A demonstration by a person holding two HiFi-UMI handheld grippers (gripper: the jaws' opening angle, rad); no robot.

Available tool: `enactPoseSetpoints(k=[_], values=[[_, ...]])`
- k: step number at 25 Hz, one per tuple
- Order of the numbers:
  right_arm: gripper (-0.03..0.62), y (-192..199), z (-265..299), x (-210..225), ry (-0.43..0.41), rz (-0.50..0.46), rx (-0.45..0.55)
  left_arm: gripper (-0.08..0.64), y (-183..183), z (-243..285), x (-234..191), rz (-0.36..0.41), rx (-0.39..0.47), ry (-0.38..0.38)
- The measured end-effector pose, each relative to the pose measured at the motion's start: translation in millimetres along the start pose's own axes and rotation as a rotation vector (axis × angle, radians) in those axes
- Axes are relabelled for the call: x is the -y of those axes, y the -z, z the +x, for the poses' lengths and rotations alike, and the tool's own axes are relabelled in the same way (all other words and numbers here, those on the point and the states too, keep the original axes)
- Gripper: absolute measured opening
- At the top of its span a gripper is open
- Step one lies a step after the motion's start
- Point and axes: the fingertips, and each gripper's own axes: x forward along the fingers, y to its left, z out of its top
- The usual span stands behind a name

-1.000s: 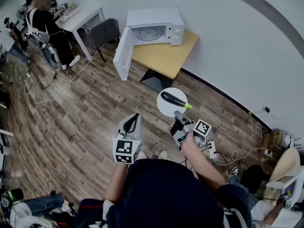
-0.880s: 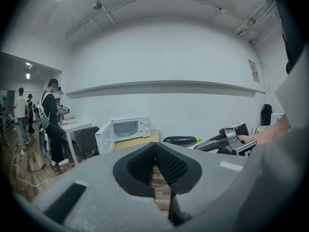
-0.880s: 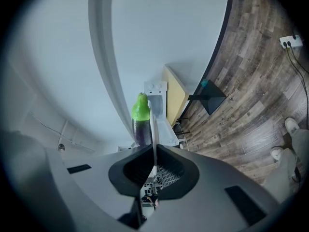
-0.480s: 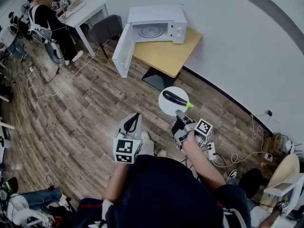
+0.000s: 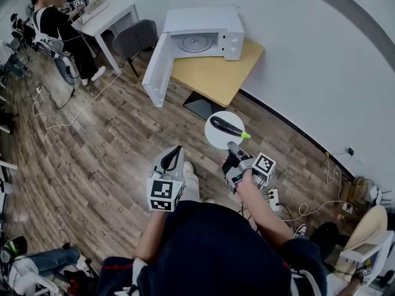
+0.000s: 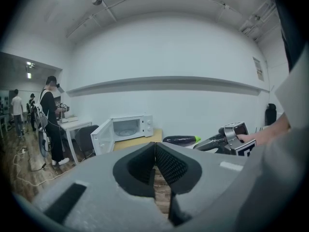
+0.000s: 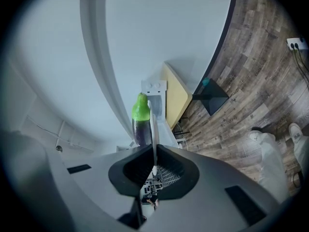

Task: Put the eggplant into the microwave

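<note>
My left gripper (image 6: 154,153) shows its jaws pressed together, nothing between them; beyond them I see the microwave (image 6: 126,128) on its worktop (image 6: 145,139), door swung open; right of it the eggplant (image 6: 179,139) lies level, just beside the right gripper (image 6: 203,146); a person (image 6: 50,120) stands far left.

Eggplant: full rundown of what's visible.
The eggplant is dark purple, glossy and elongated, with a bright green stem cap at one end. It lies flat across a round white plate. The right gripper clamps the plate's near rim, holding it in the air, short of the open microwave.
</note>
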Motion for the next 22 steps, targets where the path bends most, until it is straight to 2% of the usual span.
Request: enactPoseSetpoints(k=[13, 22], values=[[0.025, -35, 99, -30, 0.003, -0.004, -0.004, 0.017, -31, 83, -68, 0.002, 0.008, 0.009], [0.025, -44, 169, -56, 0.003, -0.012, 0.010, 0.017, -50, 129, -126, -0.007, 0.010, 0.032]])
